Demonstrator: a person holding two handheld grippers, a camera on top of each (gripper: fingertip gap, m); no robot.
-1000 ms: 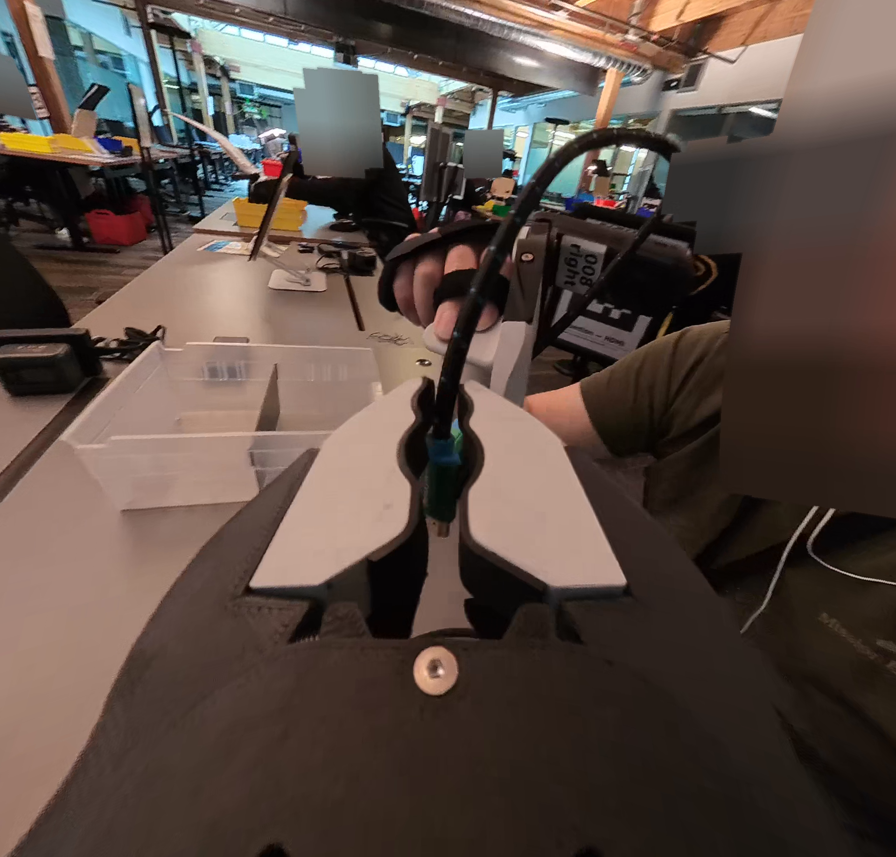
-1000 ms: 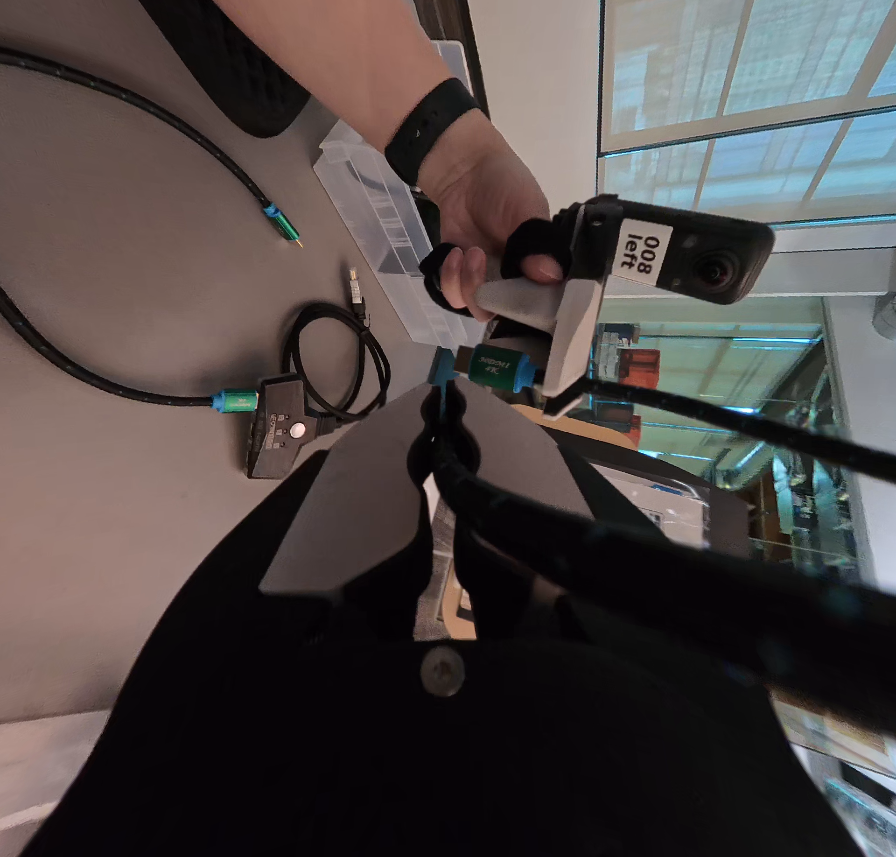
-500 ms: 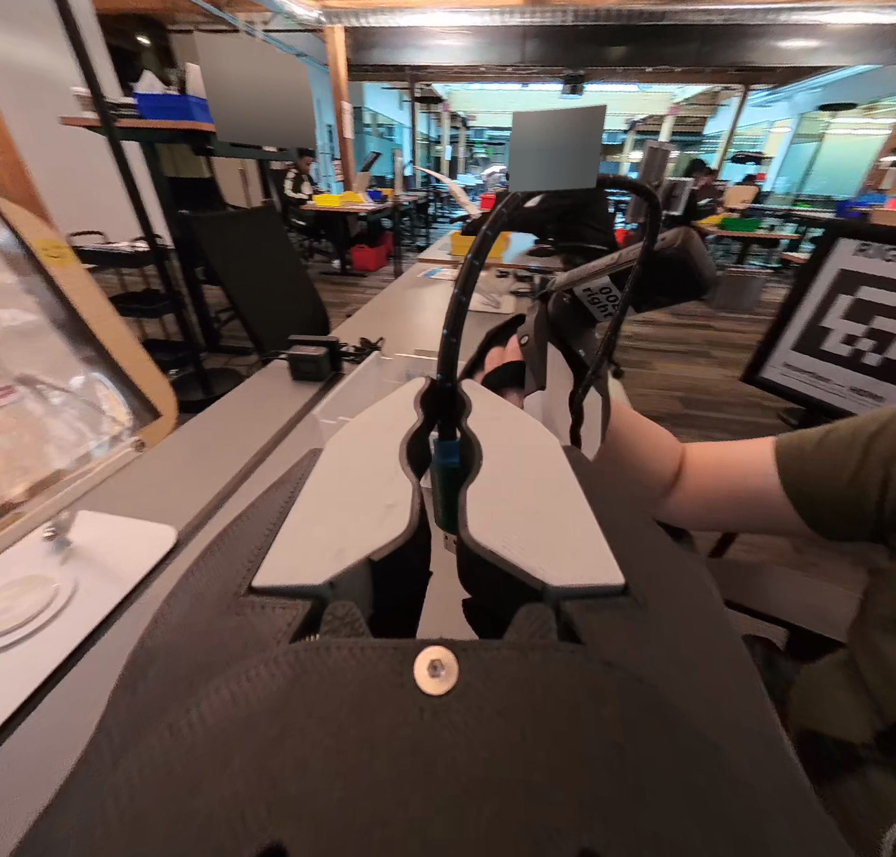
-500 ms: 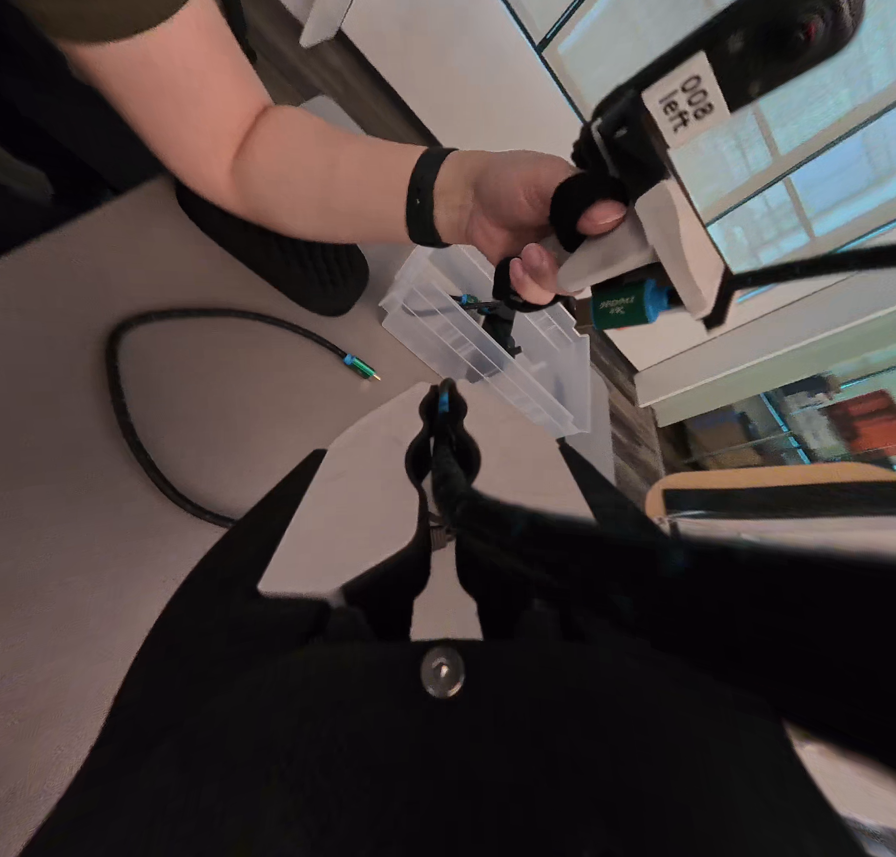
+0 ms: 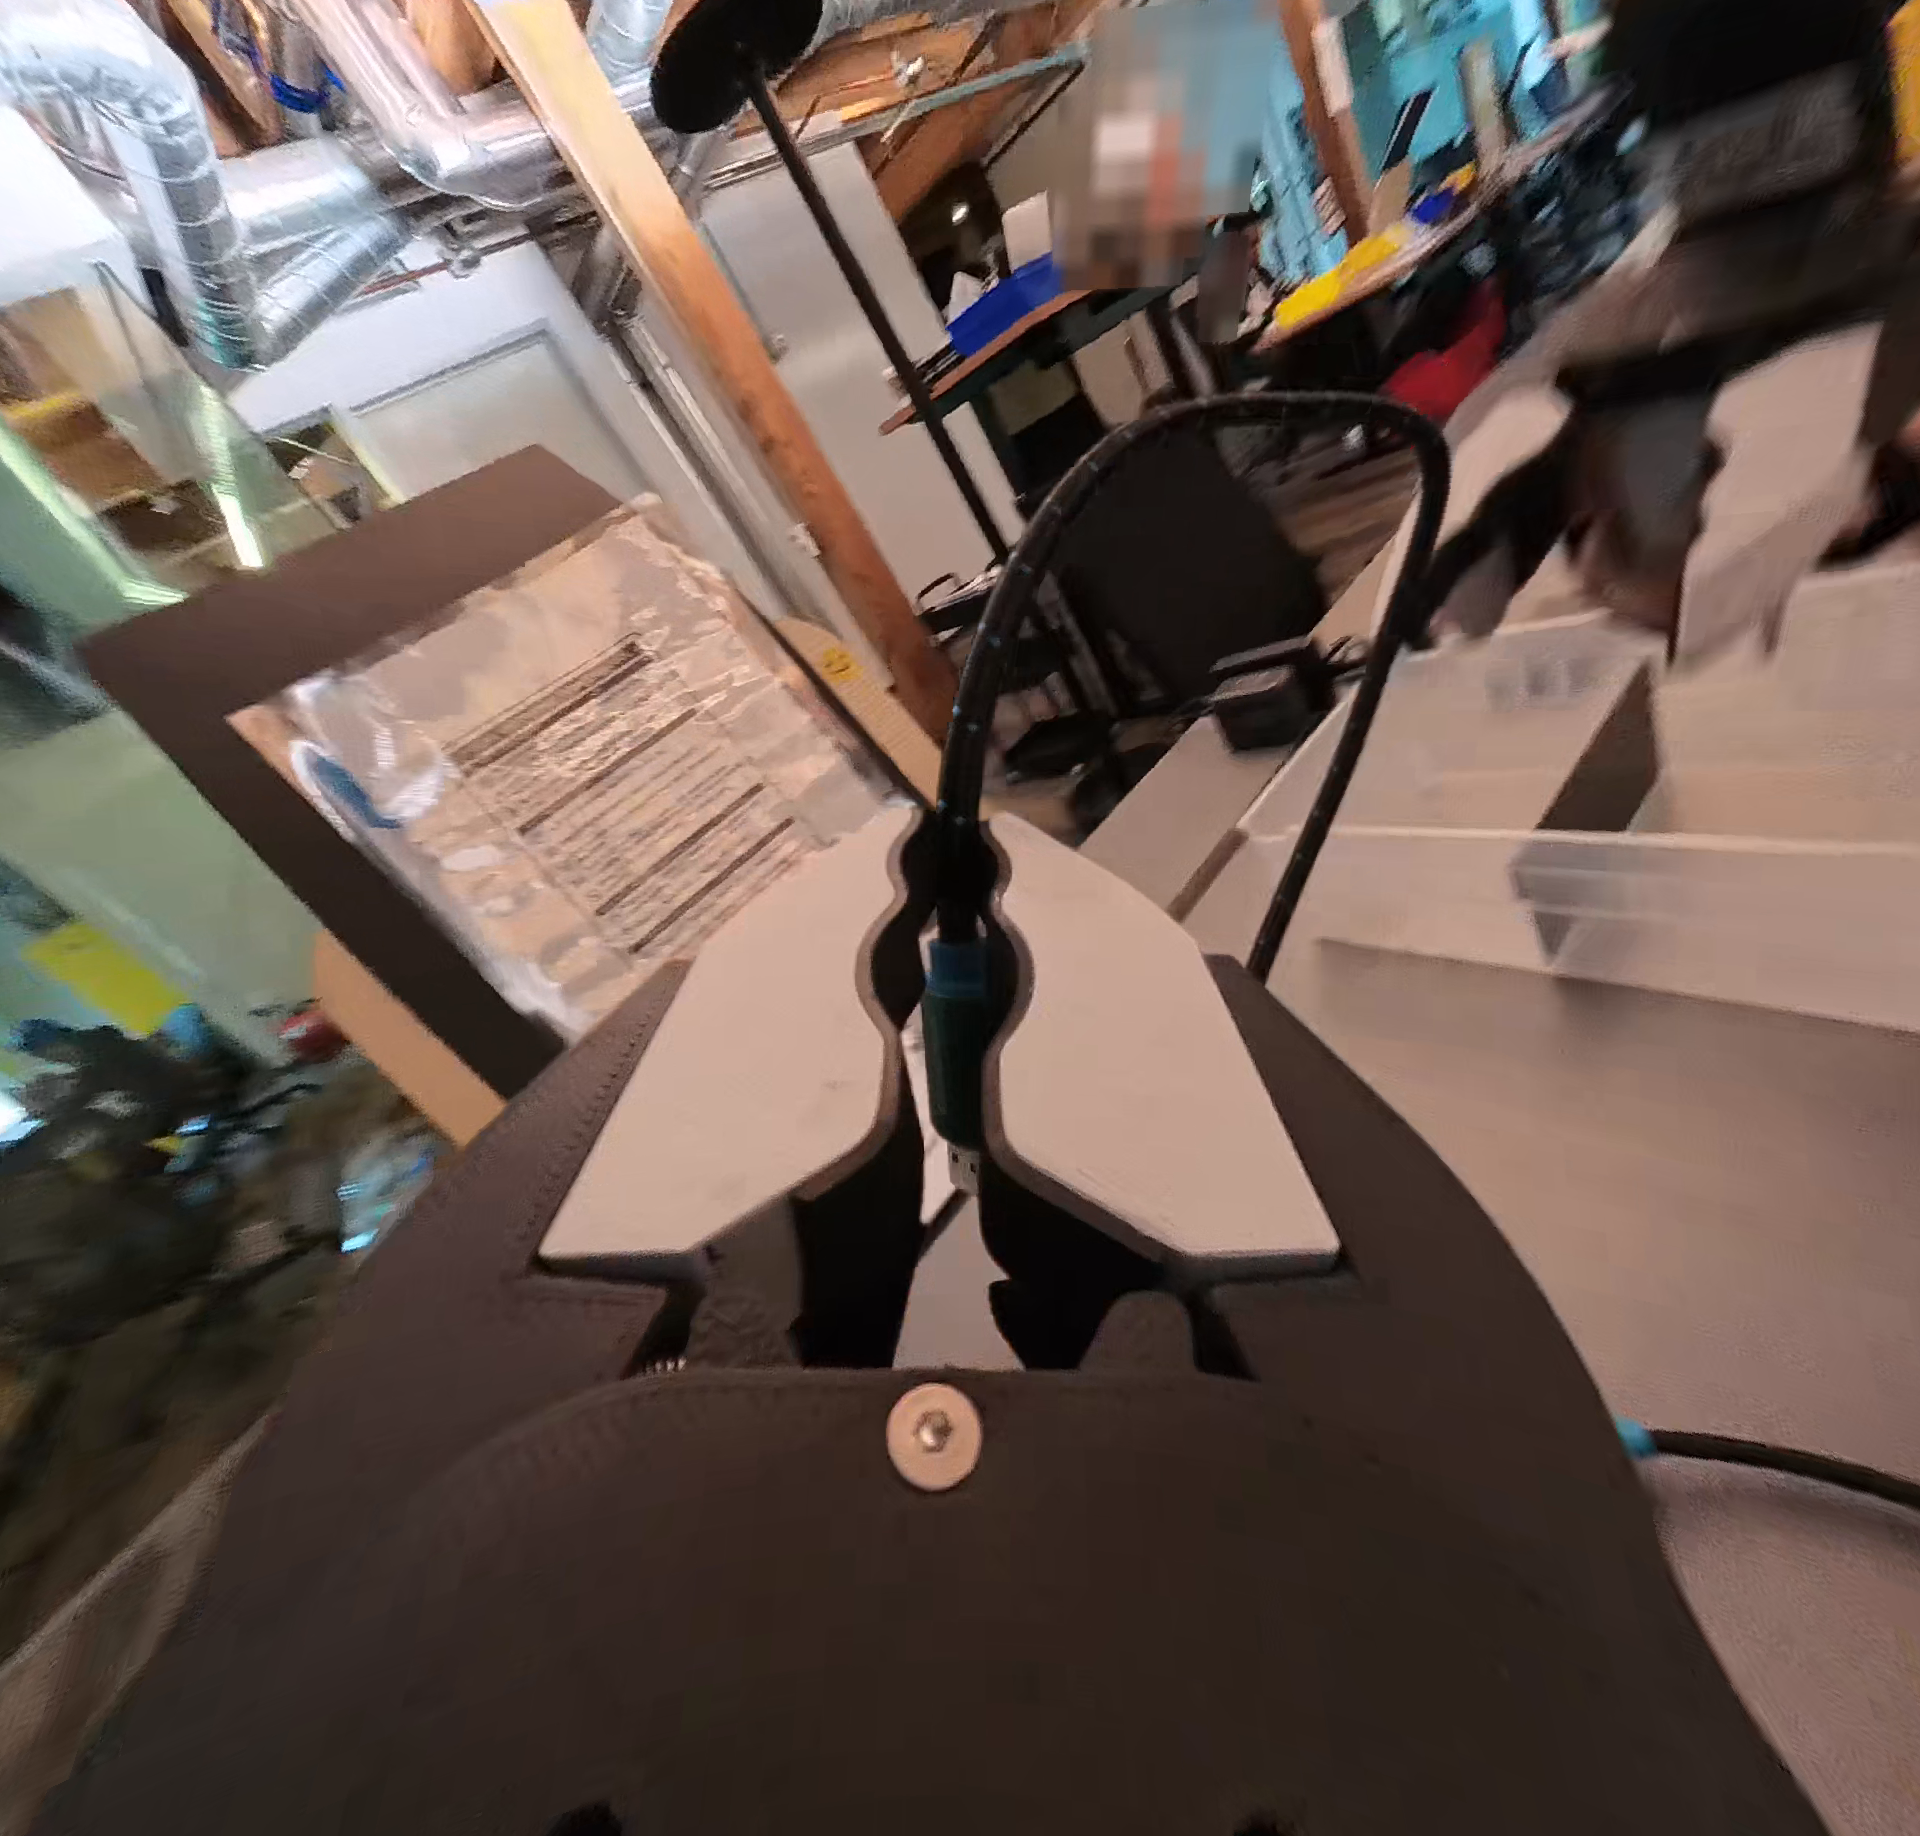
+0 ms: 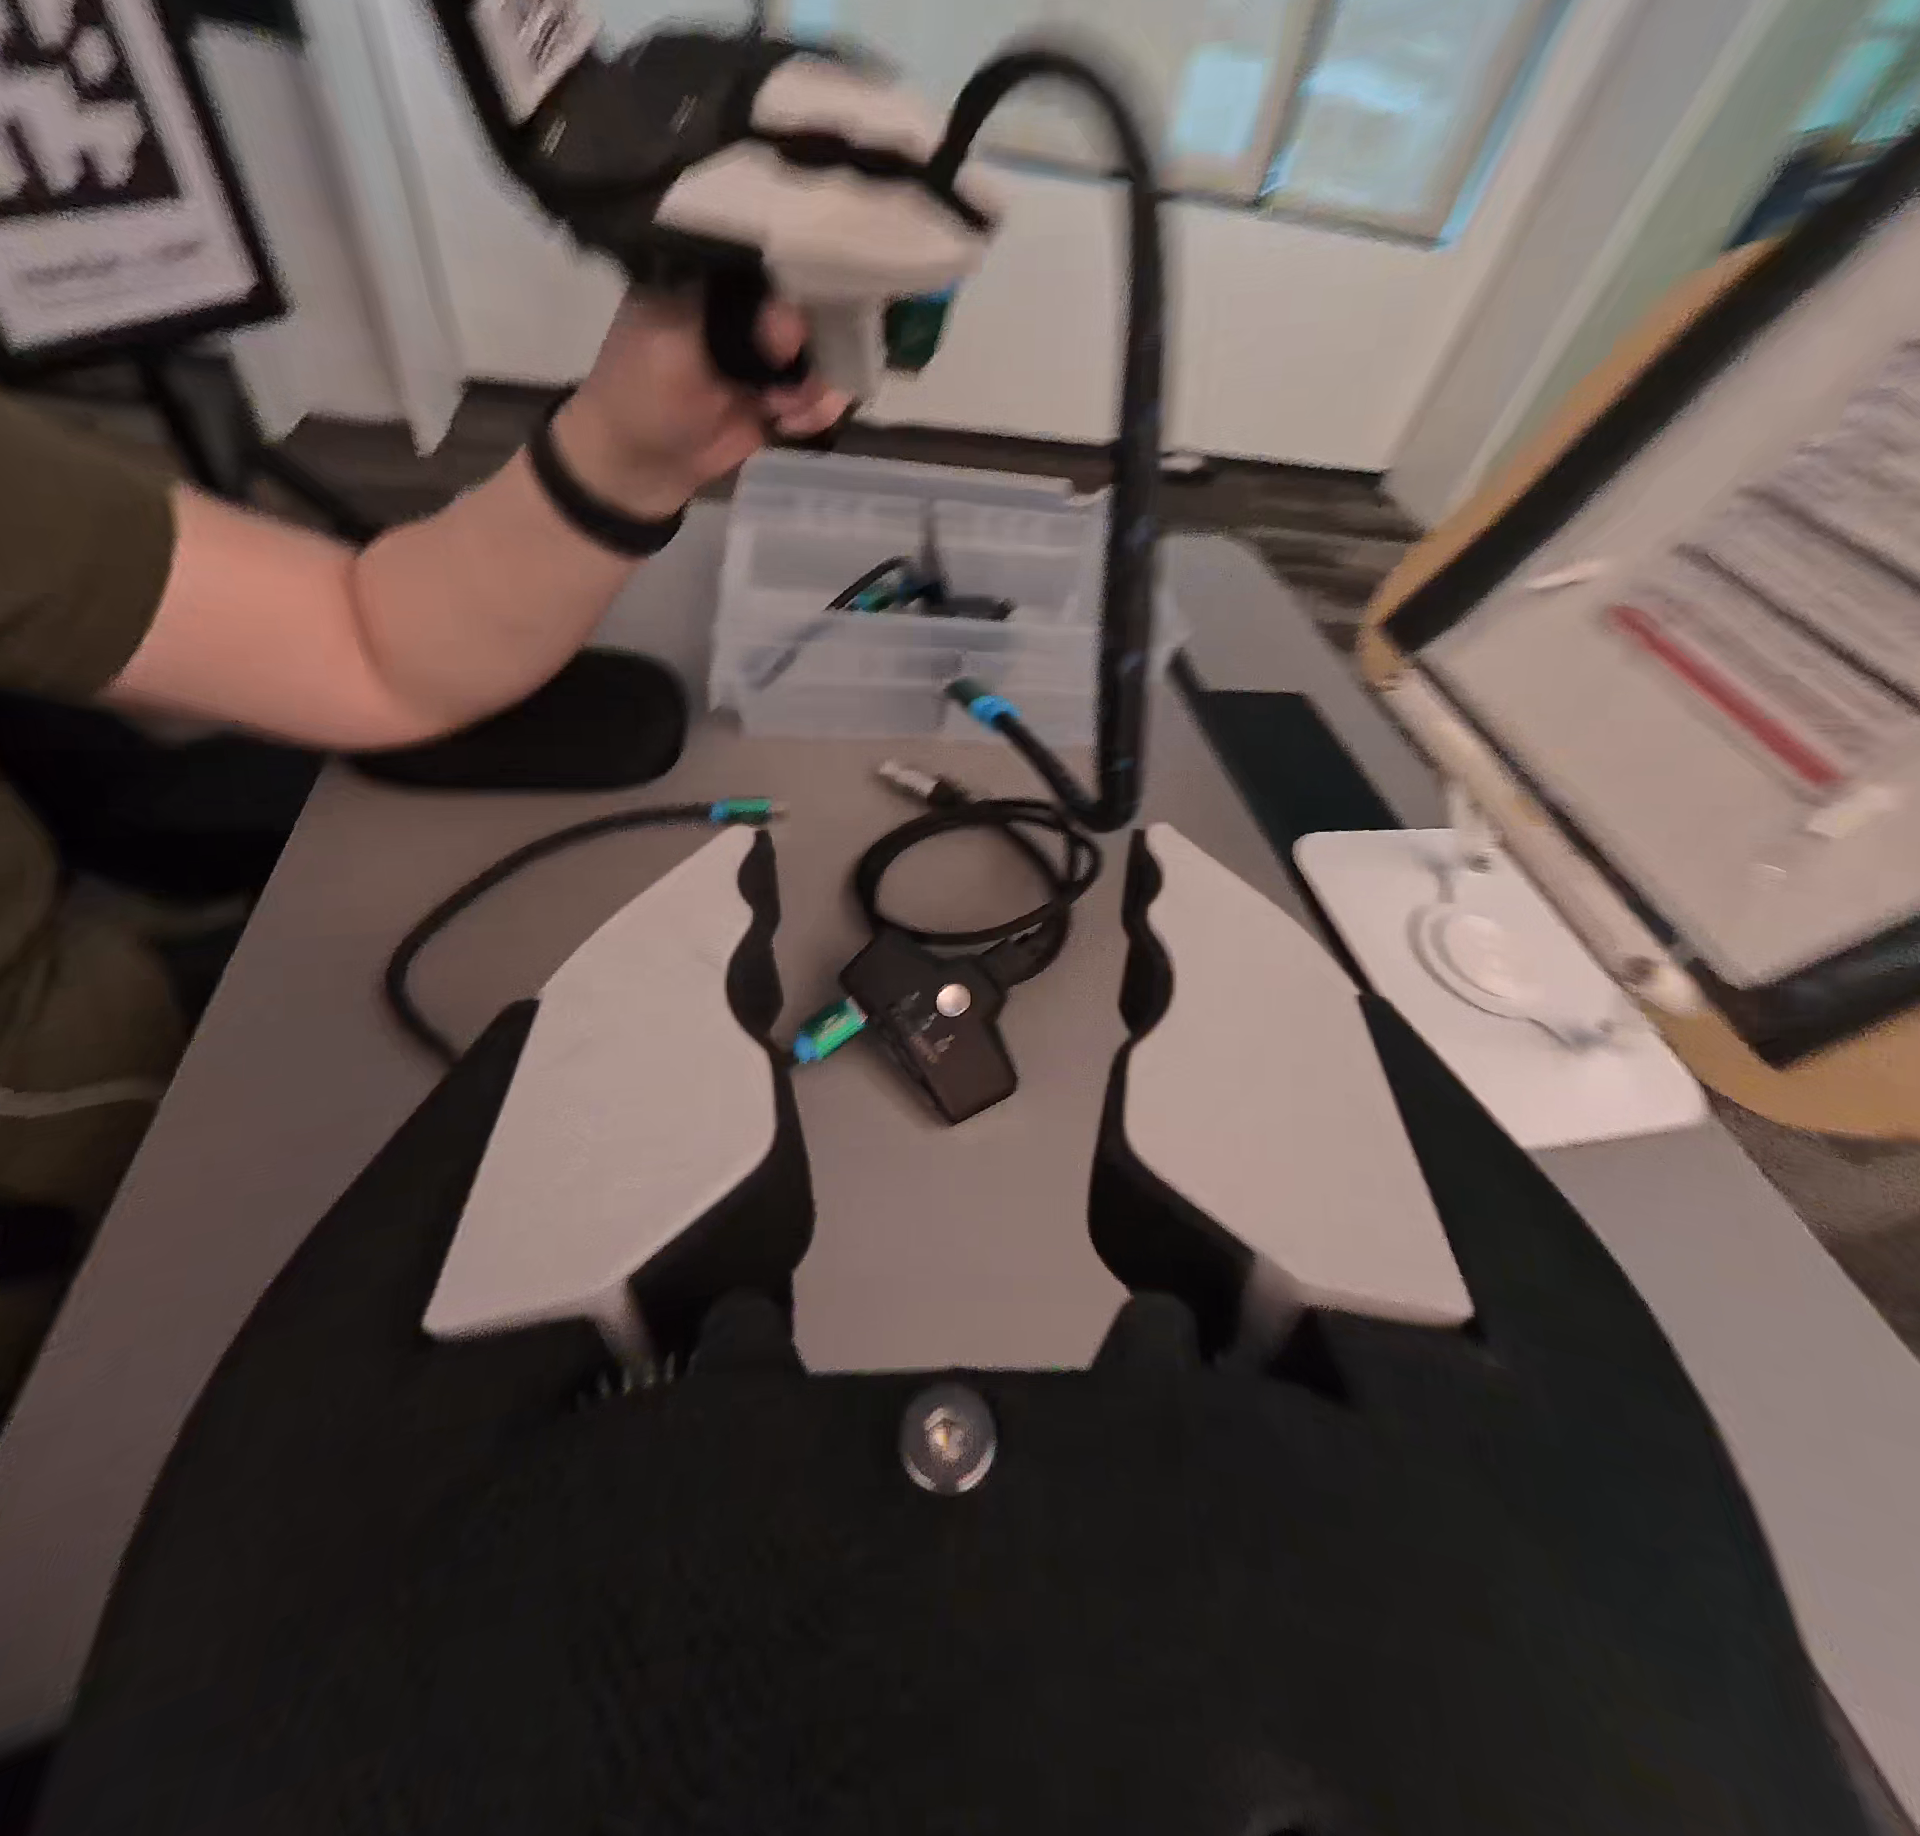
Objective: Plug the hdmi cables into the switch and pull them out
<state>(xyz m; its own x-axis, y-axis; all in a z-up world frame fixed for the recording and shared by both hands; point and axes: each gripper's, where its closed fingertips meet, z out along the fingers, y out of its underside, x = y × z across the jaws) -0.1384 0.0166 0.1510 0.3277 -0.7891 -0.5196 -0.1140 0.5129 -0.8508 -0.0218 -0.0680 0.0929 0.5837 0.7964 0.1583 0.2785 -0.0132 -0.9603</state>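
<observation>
My left gripper (image 5: 951,836) is raised above the table and shut on a black braided HDMI cable (image 5: 997,633), just behind its green and blue plug (image 5: 951,1038), which points back between the fingers. It also shows in the right wrist view (image 6: 831,207), with the cable (image 6: 1138,498) arching down to the table. My right gripper (image 6: 951,841) is open and empty above the black switch (image 6: 935,1043). One green plug (image 6: 826,1028) sits in the switch's left side. A second cable's plug (image 6: 743,810) lies loose on the table.
A clear plastic box (image 6: 904,591) with cable ends stands behind the switch; it also shows in the left wrist view (image 5: 1558,799). A framed board on a white base (image 6: 1486,976) stands at the right. A black pad (image 6: 540,716) lies at the left. The switch's thin lead (image 6: 977,872) is coiled.
My right gripper let go of the braided cable, opened wide and swung down over the switch. My left gripper turned to the left, still shut on the cable by its plug.
</observation>
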